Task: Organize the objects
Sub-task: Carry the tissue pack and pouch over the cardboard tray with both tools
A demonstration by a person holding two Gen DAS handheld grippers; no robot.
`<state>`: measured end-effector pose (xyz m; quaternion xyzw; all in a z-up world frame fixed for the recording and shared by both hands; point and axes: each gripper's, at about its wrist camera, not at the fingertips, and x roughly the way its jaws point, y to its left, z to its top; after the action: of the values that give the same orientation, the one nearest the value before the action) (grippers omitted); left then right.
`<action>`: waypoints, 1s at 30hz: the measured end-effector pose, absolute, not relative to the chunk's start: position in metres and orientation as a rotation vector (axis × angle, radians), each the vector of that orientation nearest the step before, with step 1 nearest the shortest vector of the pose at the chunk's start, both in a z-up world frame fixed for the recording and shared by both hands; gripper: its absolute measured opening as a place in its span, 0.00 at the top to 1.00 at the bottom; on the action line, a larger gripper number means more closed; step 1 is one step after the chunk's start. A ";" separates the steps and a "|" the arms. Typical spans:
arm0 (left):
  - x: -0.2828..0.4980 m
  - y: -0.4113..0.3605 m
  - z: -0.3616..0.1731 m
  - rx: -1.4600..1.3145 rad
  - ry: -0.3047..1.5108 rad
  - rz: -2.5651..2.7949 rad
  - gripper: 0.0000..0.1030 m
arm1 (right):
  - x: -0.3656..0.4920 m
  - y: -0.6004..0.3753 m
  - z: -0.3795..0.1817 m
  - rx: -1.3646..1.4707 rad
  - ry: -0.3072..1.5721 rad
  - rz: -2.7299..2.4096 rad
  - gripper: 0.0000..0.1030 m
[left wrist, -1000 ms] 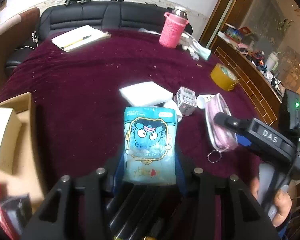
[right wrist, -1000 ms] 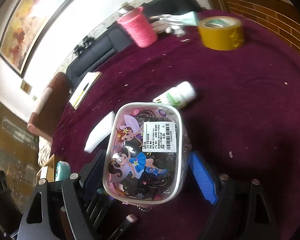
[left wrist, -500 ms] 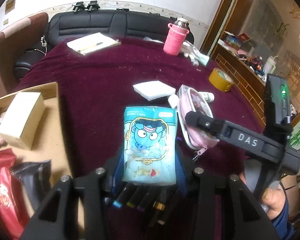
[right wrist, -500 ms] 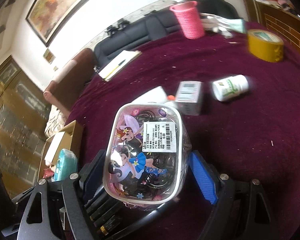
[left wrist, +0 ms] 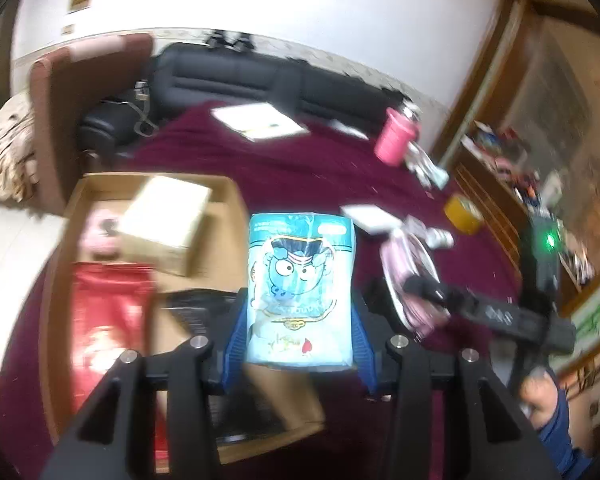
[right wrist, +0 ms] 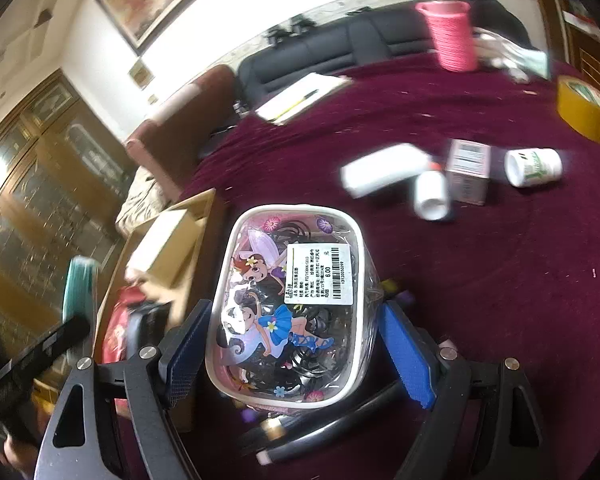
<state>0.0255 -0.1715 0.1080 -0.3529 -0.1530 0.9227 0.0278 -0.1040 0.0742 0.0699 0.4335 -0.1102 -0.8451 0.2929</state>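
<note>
Clearly both grippers are loaded. The left gripper (left wrist: 300,320) has its blue pads pressed against the two sides of a light blue packet (left wrist: 301,288) with a cartoon face, held upright between the jaws. Below and to the left of that gripper lies an open cardboard box (left wrist: 224,216) on the dark red tablecloth (left wrist: 300,168); inside it, ahead and left of the fingers, sit a pale carton (left wrist: 166,226), a red bag (left wrist: 108,312) and something pink (left wrist: 100,232) that is too blurred to name. To the right of the left gripper, the other tool shows with a person's hand (left wrist: 540,396) on its grip.

The right gripper (right wrist: 300,344) stands wide, clamped on a clear pouch (right wrist: 292,304) with a white rim, fairy pictures and a price label; the left pad touches the pouch's side, the right pad looks to sit just against it. Ahead and to the right of this gripper, loose on the cloth, are a white pack (right wrist: 380,168), a white bottle (right wrist: 432,194), a small grey box (right wrist: 468,172) touching that bottle, and a second bottle with a green label (right wrist: 534,167) lying on its side. Farther ahead are a yellow tape roll (right wrist: 584,112), a pink knitted cup (right wrist: 452,36) and a notebook with a pen (right wrist: 300,98). The cardboard box lies to the left of the right gripper.
</note>
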 end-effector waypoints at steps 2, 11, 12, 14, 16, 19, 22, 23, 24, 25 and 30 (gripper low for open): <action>0.032 -0.195 0.109 -1.086 -0.515 2.875 0.56 | -0.091 0.060 0.077 1.142 -0.277 -2.205 0.15; 0.027 -0.281 0.100 -1.191 -0.612 2.950 0.56 | -0.042 -0.034 0.102 1.119 -0.082 -2.031 0.15; 0.025 -0.287 0.099 -1.199 -0.616 2.952 0.56 | -0.041 -0.041 0.103 1.122 -0.072 -2.020 0.15; 0.017 -0.299 0.096 -1.230 -0.616 2.946 0.56 | -0.043 -0.057 0.104 1.136 -0.065 -1.996 0.15; 0.009 -0.309 0.091 -1.258 -0.623 2.934 0.55 | -0.052 -0.067 0.104 1.154 -0.061 -2.010 0.15; -0.004 -0.319 0.083 -1.314 -0.623 2.934 0.55 | -0.078 -0.080 0.105 1.179 -0.065 -2.080 0.15; -0.021 -0.326 0.078 -1.359 -0.577 2.924 0.55 | -0.103 -0.093 0.104 1.222 -0.040 -2.139 0.15; -0.026 -0.329 0.077 -1.379 -0.565 2.923 0.55 | -0.111 -0.098 0.102 1.236 -0.027 -2.165 0.15; -0.033 -0.330 0.075 -1.396 -0.537 2.910 0.55 | -0.119 -0.103 0.101 1.253 0.004 -2.211 0.15; -0.037 -0.332 0.075 -1.398 -0.527 2.909 0.55 | -0.124 -0.106 0.100 1.267 0.022 -2.243 0.15; -0.063 -0.340 0.067 -1.438 -0.530 2.887 0.55 | -0.148 -0.122 0.088 1.332 0.027 -2.282 0.15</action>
<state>-0.0629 -0.3398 0.0669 -0.4390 -0.1618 0.8815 -0.0634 -0.1481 -0.1217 0.0883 0.4884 0.0101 -0.8369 0.2468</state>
